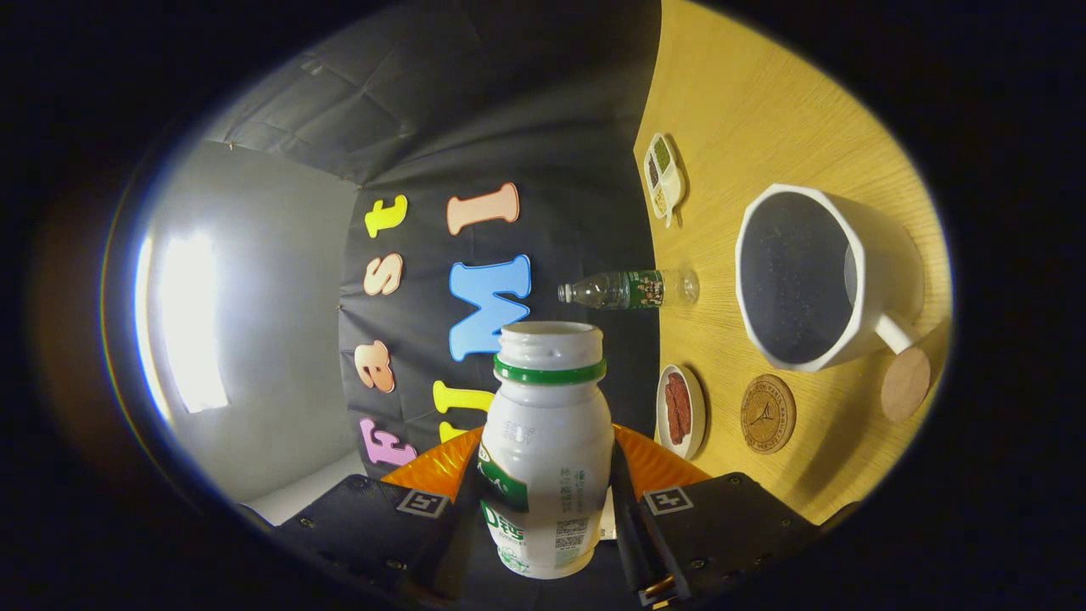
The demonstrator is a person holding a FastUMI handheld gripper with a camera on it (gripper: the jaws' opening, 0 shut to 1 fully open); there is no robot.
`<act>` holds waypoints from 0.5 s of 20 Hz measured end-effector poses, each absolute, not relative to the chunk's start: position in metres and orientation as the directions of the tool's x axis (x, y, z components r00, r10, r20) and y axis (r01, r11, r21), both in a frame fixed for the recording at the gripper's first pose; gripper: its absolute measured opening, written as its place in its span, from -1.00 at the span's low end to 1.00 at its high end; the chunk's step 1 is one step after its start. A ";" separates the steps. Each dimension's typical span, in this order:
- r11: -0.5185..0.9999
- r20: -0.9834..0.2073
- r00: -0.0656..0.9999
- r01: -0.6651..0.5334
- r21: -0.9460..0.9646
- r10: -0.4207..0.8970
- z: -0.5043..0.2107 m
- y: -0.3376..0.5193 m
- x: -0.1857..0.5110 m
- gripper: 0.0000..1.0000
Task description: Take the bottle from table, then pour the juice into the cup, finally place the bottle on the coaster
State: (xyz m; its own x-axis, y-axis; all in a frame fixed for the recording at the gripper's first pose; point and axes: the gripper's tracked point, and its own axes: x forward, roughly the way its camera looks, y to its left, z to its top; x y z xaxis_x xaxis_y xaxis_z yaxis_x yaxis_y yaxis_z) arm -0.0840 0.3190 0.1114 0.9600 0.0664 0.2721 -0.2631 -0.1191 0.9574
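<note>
Claw: our gripper (547, 509) is clamped on the bottle (547, 450), both fingers pressing its sides, the whole view rolled so the table (755, 102) stands on edge.
Bottle: white plastic, green neck ring, cap off, mouth open and pointing to twelve o'clock ahead of the fingers.
Cup: the white cup (819, 276) sits at two o'clock from the bottle mouth, well apart from it, dark inside.
Coaster: the round coaster (768, 413) lies at three o'clock, just beside the cup.
Risk: we judge a spill is possible; tilting this far away sends juice onto the table.
Risk two: smooth sides could slip in the grip.
</note>
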 end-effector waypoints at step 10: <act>-0.154 0.288 0.955 -0.274 0.949 0.075 0.115 0.315 -0.086 0.37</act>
State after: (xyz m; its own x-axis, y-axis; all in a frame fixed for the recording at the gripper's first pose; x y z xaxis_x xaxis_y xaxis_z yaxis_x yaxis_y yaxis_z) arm -0.0858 0.3151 0.1154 0.9549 0.0746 0.2875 -0.2739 -0.1537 0.9494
